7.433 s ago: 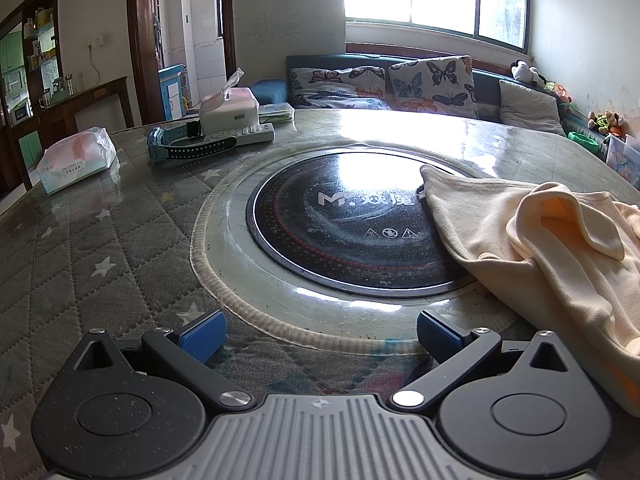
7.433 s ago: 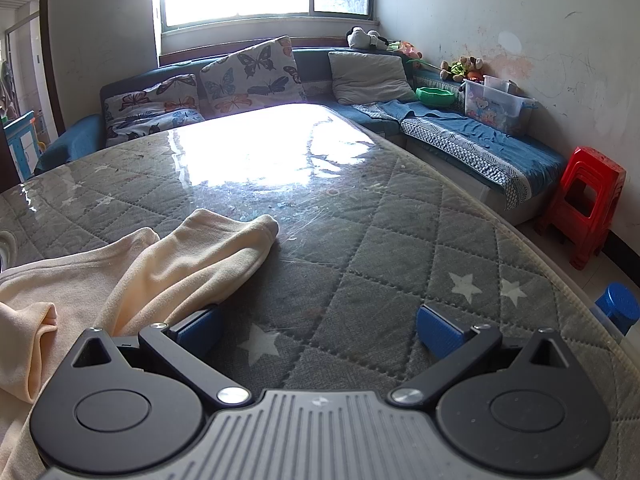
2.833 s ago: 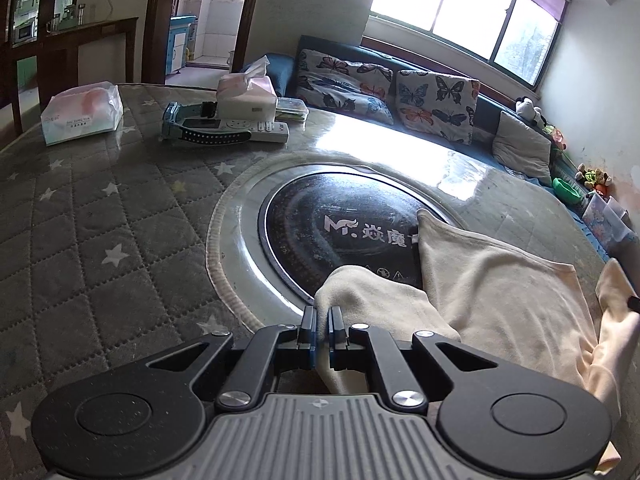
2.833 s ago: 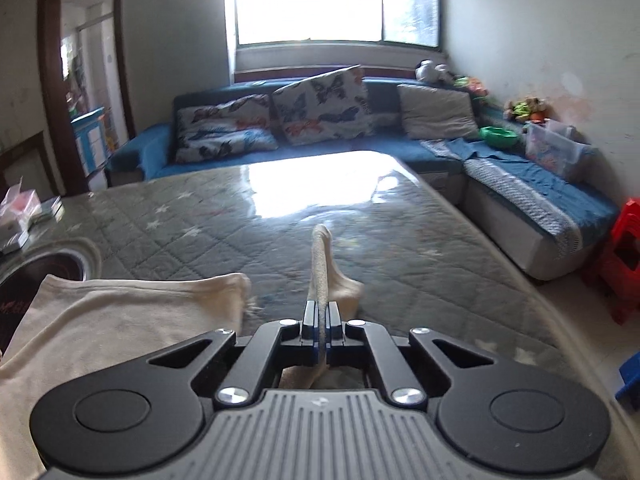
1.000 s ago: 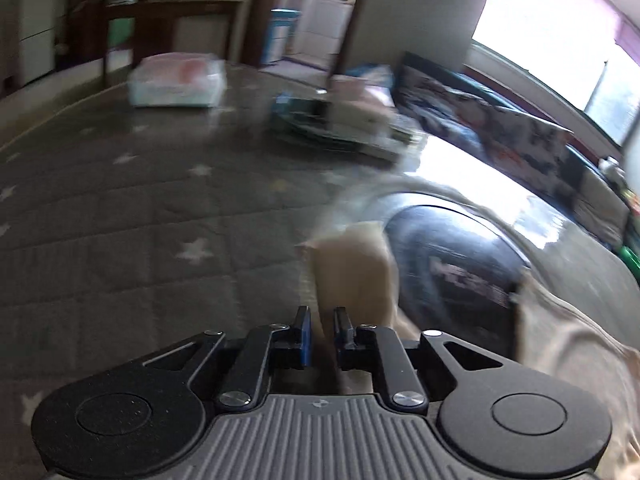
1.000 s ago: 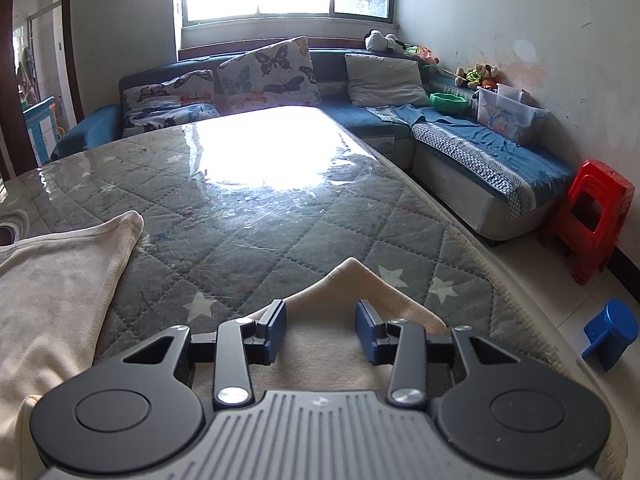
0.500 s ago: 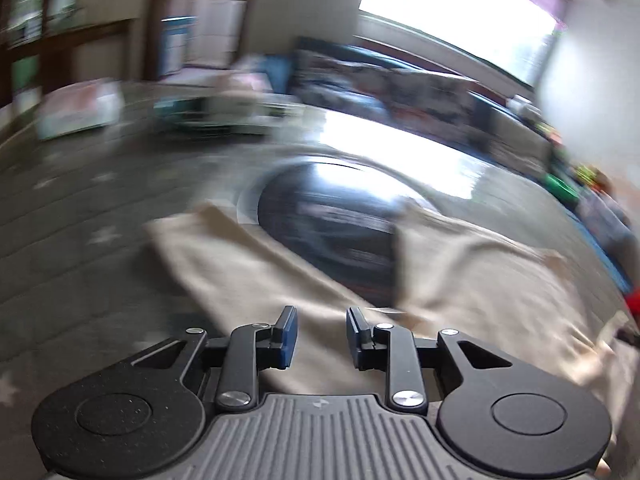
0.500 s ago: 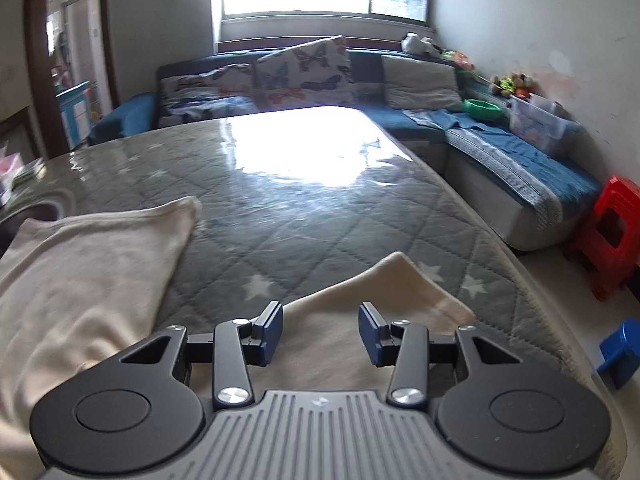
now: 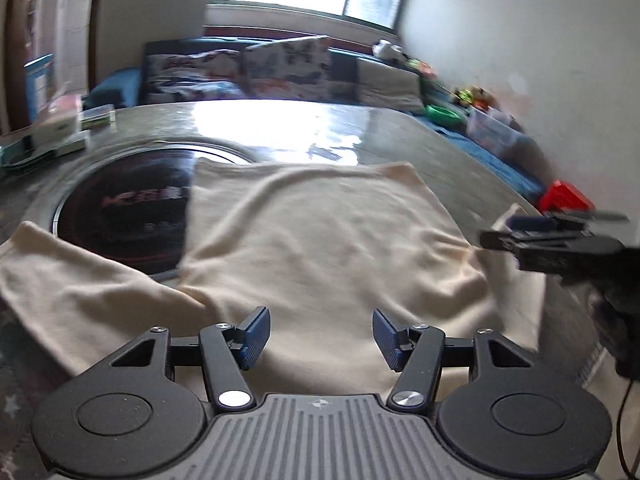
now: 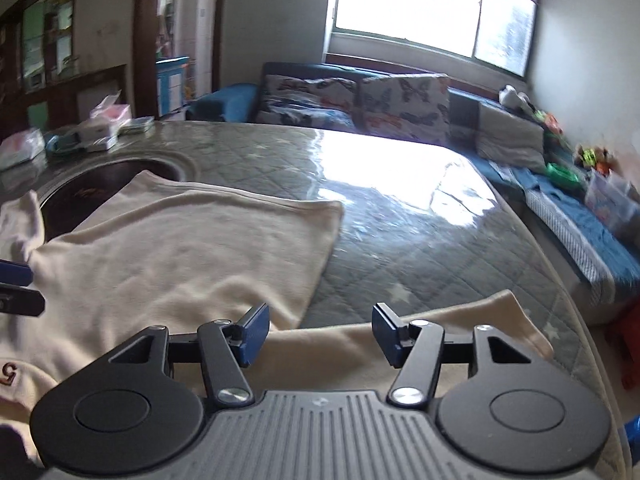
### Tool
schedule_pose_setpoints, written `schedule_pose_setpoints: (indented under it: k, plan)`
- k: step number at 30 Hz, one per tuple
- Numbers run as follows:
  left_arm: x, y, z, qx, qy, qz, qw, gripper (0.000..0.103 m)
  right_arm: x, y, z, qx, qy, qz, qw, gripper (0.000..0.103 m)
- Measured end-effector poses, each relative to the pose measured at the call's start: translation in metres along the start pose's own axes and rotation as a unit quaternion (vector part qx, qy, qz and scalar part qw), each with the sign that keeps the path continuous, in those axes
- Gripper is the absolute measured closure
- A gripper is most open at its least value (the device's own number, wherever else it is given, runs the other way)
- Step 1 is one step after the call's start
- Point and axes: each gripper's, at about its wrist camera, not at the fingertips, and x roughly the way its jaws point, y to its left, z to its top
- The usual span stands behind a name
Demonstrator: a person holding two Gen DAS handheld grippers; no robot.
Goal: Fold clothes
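Cream long-sleeved top lies spread flat on the quilted table, far-left part over the dark round hotplate. One sleeve runs out left, the other right toward the table edge. Left gripper jaws opening, nothing pinched, cloth just below them. Right gripper jaws opening too, released, above the right sleeve. Tissue box far left; sofa beyond.
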Motion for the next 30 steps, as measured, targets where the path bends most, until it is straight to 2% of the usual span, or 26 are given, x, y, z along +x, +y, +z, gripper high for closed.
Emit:
schedule_pose_setpoints:
  k: [5,13,17,22,25,30]
  plan:
    - [0.001,-0.018,-0.013,0.05,0.01,-0.021,0.9985,0.043,0.003,0.018,-0.009,-0.048,0.017,0.005,0.999,0.044]
    - [0.0,-0.028,-0.03,0.096,0.016,-0.046,0.9942,0.042,-0.01,0.011,-0.027,-0.067,0.041,-0.002,0.997,0.044]
    - [-0.003,-0.03,-0.028,0.112,0.021,-0.058,0.9918,0.042,-0.015,0.007,-0.017,-0.069,0.044,0.012,0.997,0.044]
    - [-0.002,-0.03,-0.015,0.094,0.009,-0.068,0.9933,0.042,-0.005,-0.007,0.014,-0.036,0.034,0.048,0.998,0.046]
    - [0.002,-0.035,-0.007,0.08,0.007,-0.079,0.9936,0.042,0.017,-0.014,0.033,-0.014,0.036,0.062,0.997,0.047]
    - [0.016,-0.043,-0.009,0.089,0.025,-0.093,0.9914,0.039,0.065,-0.015,0.058,0.022,0.061,0.091,0.994,0.048]
